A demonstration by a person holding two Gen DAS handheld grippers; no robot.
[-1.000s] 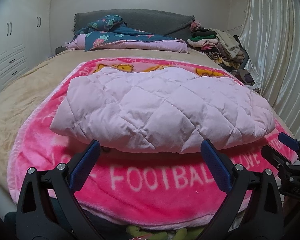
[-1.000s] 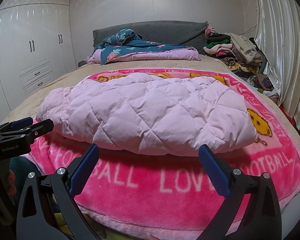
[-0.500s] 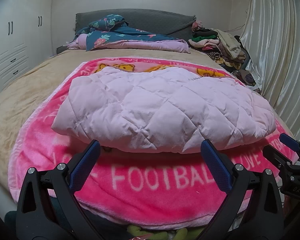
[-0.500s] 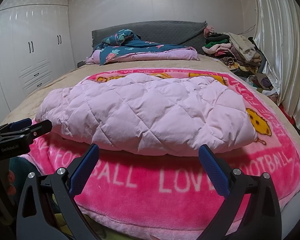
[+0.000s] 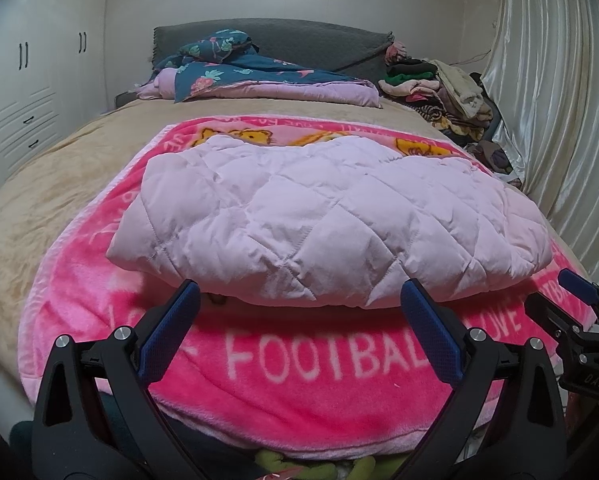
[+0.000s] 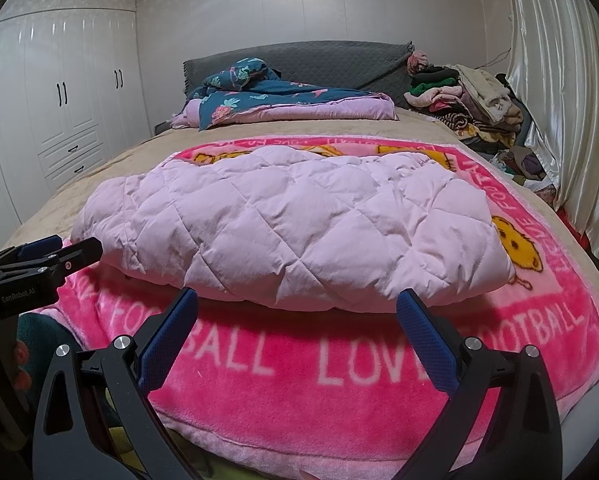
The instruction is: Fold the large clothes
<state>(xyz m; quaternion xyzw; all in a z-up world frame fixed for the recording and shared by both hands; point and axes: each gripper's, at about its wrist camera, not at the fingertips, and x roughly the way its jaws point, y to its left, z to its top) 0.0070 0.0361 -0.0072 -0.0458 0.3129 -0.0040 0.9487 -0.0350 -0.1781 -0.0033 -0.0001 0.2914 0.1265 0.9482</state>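
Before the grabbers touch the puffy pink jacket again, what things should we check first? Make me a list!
1. Left gripper open and empty: ok.
2. Right gripper open and empty: ok.
3. Quilted pink jacket lies flat on the pink blanket, nothing on top: ok.
4. Near edge of the jacket sits just ahead of both grippers: ok.
5. Sleeves tucked neatly inside: cannot tell, hidden by the fold.
6. Clothes pile stays far from the jacket: ok.
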